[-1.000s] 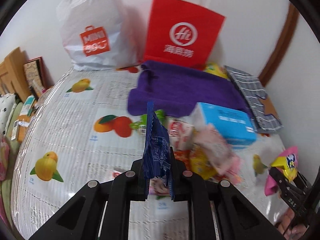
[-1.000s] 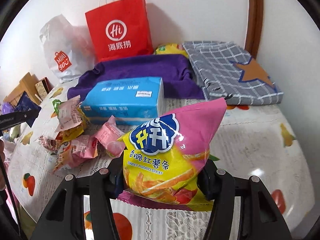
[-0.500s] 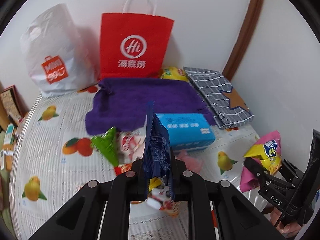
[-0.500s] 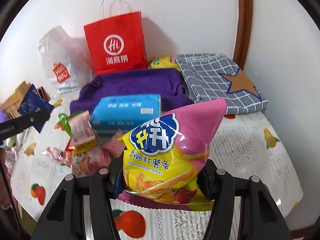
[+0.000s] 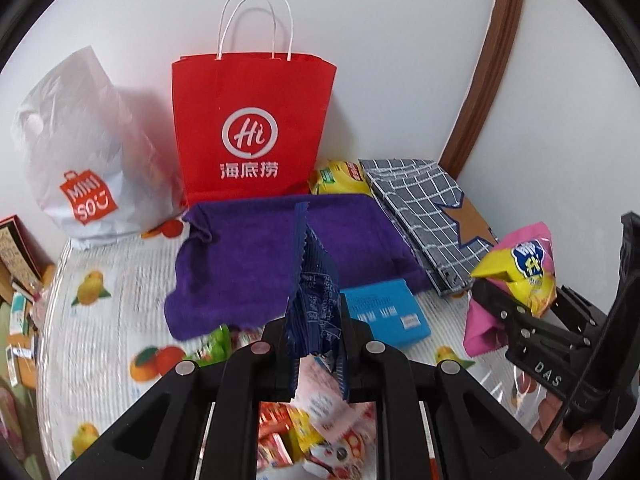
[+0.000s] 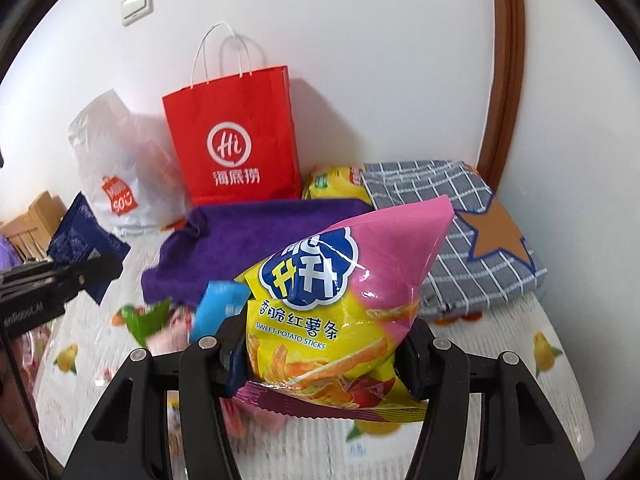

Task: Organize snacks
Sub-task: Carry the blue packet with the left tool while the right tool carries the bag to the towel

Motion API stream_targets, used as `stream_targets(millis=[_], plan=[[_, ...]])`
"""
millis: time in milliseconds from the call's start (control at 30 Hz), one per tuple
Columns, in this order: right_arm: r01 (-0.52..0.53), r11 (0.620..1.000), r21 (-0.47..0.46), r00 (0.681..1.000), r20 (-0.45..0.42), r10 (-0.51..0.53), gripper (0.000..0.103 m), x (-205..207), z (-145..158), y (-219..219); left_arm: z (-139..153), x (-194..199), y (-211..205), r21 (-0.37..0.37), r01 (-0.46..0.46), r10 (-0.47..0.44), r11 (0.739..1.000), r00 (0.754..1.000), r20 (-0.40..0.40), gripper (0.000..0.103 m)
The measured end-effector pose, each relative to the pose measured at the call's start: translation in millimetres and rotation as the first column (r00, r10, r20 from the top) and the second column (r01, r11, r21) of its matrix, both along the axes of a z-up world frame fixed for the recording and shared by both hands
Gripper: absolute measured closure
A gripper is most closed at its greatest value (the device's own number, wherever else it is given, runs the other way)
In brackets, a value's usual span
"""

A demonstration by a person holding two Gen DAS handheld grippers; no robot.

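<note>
- My left gripper (image 5: 317,338) is clamped tight on a dark blue snack packet (image 5: 314,300), which stands upright between the fingers, above the table (image 5: 100,320)
- My right gripper (image 6: 320,354) is partly open around a pink and yellow bag of sweet potato sticks (image 6: 340,304), pads pressing its sides, bag lifted clear of the tablecloth
- Below my left gripper I see a loose pile of small snacks (image 5: 320,428), blurred
- A blue tissue box (image 5: 384,316) lies just in front of a purple towel (image 5: 248,256)
- A red paper bag (image 5: 250,128) stands open against the wall, a white plastic bag (image 5: 80,152) to its left, a grey checked cloth (image 5: 424,212) to its right
</note>
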State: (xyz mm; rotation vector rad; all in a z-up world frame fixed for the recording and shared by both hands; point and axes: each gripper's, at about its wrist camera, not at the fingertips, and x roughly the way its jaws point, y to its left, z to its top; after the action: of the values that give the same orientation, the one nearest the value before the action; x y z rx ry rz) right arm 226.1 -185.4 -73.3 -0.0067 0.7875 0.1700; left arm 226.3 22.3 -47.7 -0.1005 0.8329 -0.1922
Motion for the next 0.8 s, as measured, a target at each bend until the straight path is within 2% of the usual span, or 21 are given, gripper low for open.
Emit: stream_targets(millis=[233,400,800], plan=[[-0.006,1.000,0.013,1.000,0.021,0.006,0.045,45.9,6.7,18.7,5.2,42.7,11.2,0.020,0.002,-0.002,1.000,1.000,0.007,0.089],[-0.013,1.000,0.017,1.000,0.013,0.013,0.045,81.7,4.2,27.9,3.1,70.9,20.3,0.005,-0.007,0.007,1.000,1.000,0.007,0.089],[-0.018,1.000,0.019,0.999,-0.036,0.019,0.045,150.2,-25.7,41.4,-31.0,136.4,39.0,0.014,-0.025,0.025,1.000,0.999,-0.047,0.089]])
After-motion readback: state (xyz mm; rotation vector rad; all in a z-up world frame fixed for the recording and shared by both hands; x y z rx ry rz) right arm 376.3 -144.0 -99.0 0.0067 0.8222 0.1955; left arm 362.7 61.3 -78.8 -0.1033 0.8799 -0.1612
